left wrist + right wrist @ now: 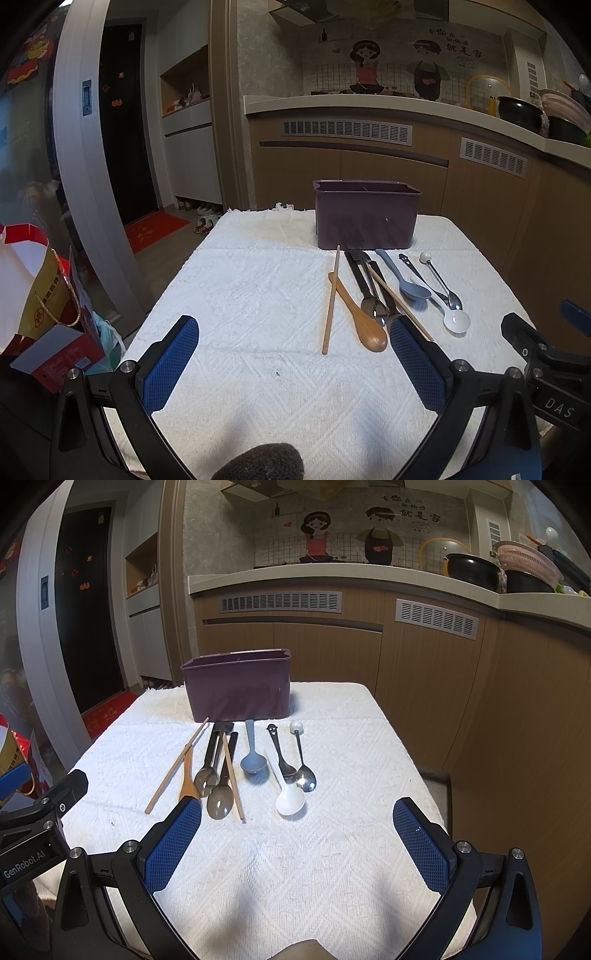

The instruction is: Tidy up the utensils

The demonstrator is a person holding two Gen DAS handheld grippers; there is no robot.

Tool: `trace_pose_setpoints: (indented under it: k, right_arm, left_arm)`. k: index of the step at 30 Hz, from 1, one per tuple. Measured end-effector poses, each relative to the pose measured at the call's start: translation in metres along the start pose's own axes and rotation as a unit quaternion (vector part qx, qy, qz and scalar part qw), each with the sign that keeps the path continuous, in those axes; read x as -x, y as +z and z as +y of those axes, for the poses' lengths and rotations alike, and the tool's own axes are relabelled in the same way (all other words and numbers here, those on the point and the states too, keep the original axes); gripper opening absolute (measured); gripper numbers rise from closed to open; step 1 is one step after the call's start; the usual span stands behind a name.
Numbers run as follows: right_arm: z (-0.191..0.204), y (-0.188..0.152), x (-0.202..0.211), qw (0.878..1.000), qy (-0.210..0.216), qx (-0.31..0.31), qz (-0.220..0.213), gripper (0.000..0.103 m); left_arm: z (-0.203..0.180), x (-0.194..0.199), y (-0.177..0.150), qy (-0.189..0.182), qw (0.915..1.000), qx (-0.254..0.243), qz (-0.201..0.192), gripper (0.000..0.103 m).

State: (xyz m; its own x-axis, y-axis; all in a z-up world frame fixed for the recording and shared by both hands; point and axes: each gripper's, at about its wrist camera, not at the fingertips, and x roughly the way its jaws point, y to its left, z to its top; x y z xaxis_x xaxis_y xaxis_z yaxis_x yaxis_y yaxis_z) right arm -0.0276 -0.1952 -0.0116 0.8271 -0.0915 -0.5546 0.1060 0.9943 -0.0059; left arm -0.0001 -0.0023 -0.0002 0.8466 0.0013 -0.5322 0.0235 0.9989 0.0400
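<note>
Both your grippers hang empty over the white cloth [332,849], fingers spread wide: left gripper [295,365], right gripper [297,845]. The utensils lie in a loose row in front of the purple bin [238,686], none in it yet. Long axes run roughly away from you, handles toward the bin, bowls toward you. From the right gripper, the white spoon [290,799] and steel spoon [306,775] sit dead ahead between the fingers. From the left gripper, the wooden spoon [364,317] and 1 chopstick [330,301] lie ahead, right of centre. Right looks nearer the spoons; you'd likely close across a handle, not along it.
</note>
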Motion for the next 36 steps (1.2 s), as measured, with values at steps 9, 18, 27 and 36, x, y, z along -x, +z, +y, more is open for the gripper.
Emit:
trace_pose_setpoints:
  k: [9,18,27,36]
  right_arm:
    - [-0.003,0.004,-0.01,1.0,-0.008,-0.003,0.0,0.103]
    - [-0.008,0.021,-0.034,1.0,-0.017,0.0,0.008,0.103]
    - [-0.012,0.04,-0.067,0.999,-0.025,0.009,0.019,0.103]
    - [-0.013,0.058,-0.108,0.999,-0.028,0.022,0.033,0.103]
  left_arm:
    - [0.007,-0.013,0.01,0.003,1.0,0.004,0.008,0.103]
    - [0.007,-0.041,0.025,0.005,0.9999,-0.001,0.016,0.103]
    - [-0.002,-0.084,0.038,-0.003,0.9991,-0.013,0.04,0.103]
    - [-0.018,-0.125,0.051,-0.025,0.9972,-0.031,0.064,0.103]
